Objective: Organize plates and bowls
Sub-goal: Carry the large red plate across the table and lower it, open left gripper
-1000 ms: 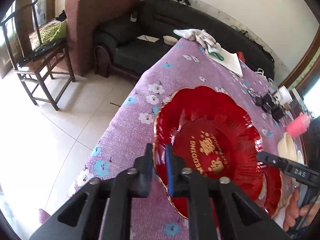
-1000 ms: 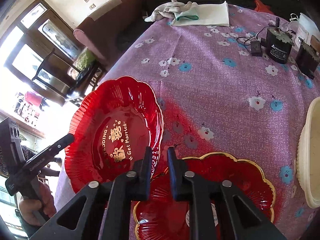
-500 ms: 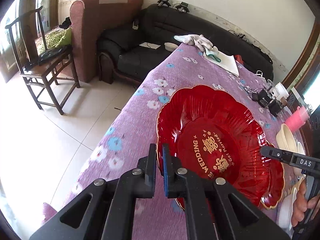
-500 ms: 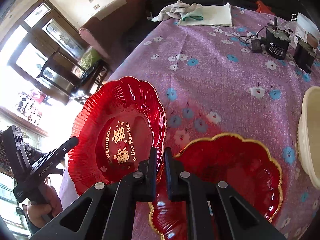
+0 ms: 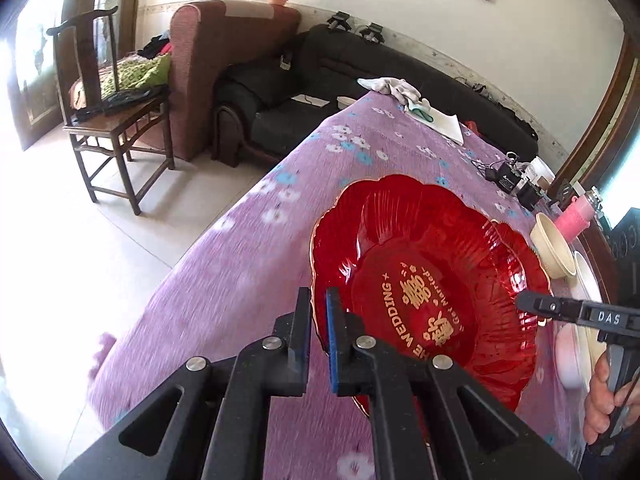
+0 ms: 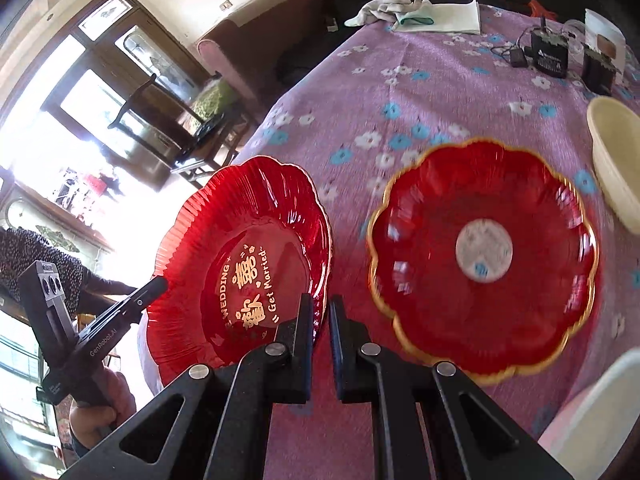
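A red scalloped plate with gold wedding lettering (image 5: 432, 292) (image 6: 248, 256) hangs tilted over the near left edge of the purple floral table (image 5: 248, 256), held at opposite rims. My left gripper (image 5: 318, 312) is shut on its left rim and shows in the right wrist view as a black tip (image 6: 156, 284). My right gripper (image 6: 322, 312) is shut on the right rim; its tip (image 5: 532, 304) meets the plate in the left wrist view. A second red plate with a gold rim (image 6: 484, 256) lies flat on the cloth to the right, apart from the held one.
A cream bowl (image 6: 616, 160) (image 5: 552, 248) sits beyond the gold-rimmed plate, and a white bowl (image 6: 600, 412) lies at the near right. A pink cup (image 5: 576, 216), black chargers (image 6: 550, 56), gloves and paper (image 6: 436, 16) occupy the far end. A wooden chair (image 5: 112, 120) and a sofa (image 5: 280, 92) stand left of the table.
Both grippers have carried the wedding plate to the left, off the gold-rimmed plate it overlapped. A gap of cloth now shows between the two plates. Both grips are unchanged.
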A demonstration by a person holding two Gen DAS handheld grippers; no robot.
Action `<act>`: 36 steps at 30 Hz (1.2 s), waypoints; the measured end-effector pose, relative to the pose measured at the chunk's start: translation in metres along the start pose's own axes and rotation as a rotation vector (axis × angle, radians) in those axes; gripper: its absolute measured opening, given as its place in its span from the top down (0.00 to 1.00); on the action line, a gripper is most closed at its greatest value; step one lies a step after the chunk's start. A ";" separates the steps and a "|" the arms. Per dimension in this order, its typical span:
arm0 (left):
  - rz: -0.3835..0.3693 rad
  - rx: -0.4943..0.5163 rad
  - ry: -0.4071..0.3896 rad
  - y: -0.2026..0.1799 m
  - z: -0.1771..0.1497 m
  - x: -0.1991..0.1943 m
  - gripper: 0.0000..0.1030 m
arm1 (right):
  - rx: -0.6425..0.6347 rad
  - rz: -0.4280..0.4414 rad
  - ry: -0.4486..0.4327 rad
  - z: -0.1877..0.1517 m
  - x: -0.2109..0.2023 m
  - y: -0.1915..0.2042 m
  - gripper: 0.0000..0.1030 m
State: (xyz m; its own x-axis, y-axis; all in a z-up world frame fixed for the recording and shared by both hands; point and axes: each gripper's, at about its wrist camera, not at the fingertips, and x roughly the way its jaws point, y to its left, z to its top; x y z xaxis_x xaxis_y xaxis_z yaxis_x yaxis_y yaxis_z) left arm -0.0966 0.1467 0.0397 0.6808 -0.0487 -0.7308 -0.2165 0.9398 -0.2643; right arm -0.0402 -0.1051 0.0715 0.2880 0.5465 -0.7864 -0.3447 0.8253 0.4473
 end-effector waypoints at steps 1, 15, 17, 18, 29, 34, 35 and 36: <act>0.005 -0.006 -0.005 0.001 -0.004 -0.003 0.94 | 0.002 0.012 0.002 -0.008 0.000 0.000 0.91; 0.040 -0.035 -0.042 -0.003 -0.019 -0.017 0.56 | -0.012 0.032 -0.050 -0.037 -0.013 -0.007 0.83; 0.050 -0.028 -0.060 -0.005 -0.018 -0.022 0.53 | 0.003 0.038 -0.078 -0.042 -0.024 -0.014 0.80; 0.054 -0.024 -0.060 -0.005 -0.018 -0.023 0.52 | 0.011 0.042 -0.088 -0.043 -0.028 -0.018 0.79; 0.040 0.036 -0.138 -0.038 -0.015 -0.052 0.39 | 0.106 -0.021 -0.143 -0.066 -0.059 -0.064 0.70; -0.003 0.099 -0.138 -0.068 -0.013 -0.057 0.38 | 0.115 0.058 -0.158 -0.080 -0.081 -0.077 0.70; -0.015 0.113 -0.136 -0.076 -0.012 -0.057 0.38 | 0.103 0.086 -0.162 -0.083 -0.086 -0.075 0.70; -0.022 0.121 -0.136 -0.082 -0.013 -0.057 0.38 | 0.088 0.115 -0.173 -0.084 -0.092 -0.073 0.70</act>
State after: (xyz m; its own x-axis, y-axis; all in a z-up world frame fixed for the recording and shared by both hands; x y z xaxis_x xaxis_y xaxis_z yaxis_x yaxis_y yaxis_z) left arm -0.1269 0.0685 0.0953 0.7745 -0.0315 -0.6318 -0.1199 0.9733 -0.1956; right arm -0.1169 -0.2276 0.0754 0.4028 0.6477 -0.6467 -0.3070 0.7612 0.5712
